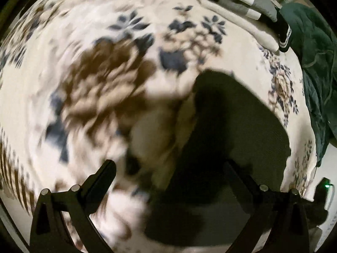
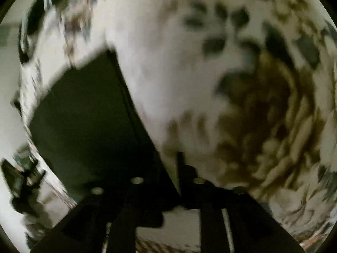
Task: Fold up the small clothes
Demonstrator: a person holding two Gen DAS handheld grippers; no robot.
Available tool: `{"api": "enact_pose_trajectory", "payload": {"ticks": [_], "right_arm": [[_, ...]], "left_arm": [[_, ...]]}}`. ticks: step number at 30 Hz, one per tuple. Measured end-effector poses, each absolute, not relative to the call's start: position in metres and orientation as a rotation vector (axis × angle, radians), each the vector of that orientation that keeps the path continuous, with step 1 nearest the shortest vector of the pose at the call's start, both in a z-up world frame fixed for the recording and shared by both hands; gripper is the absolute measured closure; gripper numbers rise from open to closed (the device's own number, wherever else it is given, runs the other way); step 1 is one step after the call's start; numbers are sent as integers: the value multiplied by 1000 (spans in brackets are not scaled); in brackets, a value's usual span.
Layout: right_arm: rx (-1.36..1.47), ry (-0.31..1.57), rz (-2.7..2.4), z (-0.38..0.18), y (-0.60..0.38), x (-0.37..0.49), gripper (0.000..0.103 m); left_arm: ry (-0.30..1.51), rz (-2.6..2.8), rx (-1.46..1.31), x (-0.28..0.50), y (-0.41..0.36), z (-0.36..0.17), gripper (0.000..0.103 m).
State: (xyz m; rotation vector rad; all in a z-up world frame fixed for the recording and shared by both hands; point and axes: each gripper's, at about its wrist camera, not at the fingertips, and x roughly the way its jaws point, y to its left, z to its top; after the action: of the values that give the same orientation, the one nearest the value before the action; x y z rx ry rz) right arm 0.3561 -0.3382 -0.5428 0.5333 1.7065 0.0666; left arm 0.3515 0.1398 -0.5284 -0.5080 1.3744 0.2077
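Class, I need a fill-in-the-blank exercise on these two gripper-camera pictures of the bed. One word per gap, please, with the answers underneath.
1. The dark garment lies on a cream bedspread printed with brown and blue ____.
2. In the left wrist view, the left gripper has its jaws wide ____, with nothing pinched between them.
3. The crumpled cloth at the right edge of that view is dark ____.

Missing words: flowers; open; green.

Left wrist view: folded garment (image 1: 227, 139) lies flat on the bedspread (image 1: 84, 42), low and right of centre. Stack of folded clothes (image 1: 246, 6) behind it at the upper right edge. Bunched blanket (image 1: 313, 63) right of the stack, over the bed's right side. Right wrist view: garment (image 2: 88, 126) left, bedspread (image 2: 168, 63) right
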Motion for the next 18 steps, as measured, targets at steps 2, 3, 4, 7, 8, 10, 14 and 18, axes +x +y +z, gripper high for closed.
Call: {"api": "enact_pose_trajectory", "payload": {"ticks": [2,3,4,7,8,10,14,18], "right_arm": [[579,1635,91,-532,-345,371,52],[575,1614,113,-530,-343,380,52],[556,1593,139,-531,-340,393,52],[540,1583,207,-547,-324,424,52],[530,1608,238,-562,-314,441,52],[514,1630,263,-580,-305,454,48],[473,1559,350,-576,-285,457,92],[442,1443,301,-553,-277,470,94]], "left_arm": [[1370,188,-472,377,136,-538,0],[1368,172,-453,387,133,-540,0],[1359,150,-439,395,129,-544,2],[1328,93,-430,417,126,-546,46],[1329,70,-438,422,125,-546,68],[1313,77,-419,427,120,-543,74],[1289,78,-458,419,126,-539,82],[1281,79,-542,417,136,-538,83]]}}
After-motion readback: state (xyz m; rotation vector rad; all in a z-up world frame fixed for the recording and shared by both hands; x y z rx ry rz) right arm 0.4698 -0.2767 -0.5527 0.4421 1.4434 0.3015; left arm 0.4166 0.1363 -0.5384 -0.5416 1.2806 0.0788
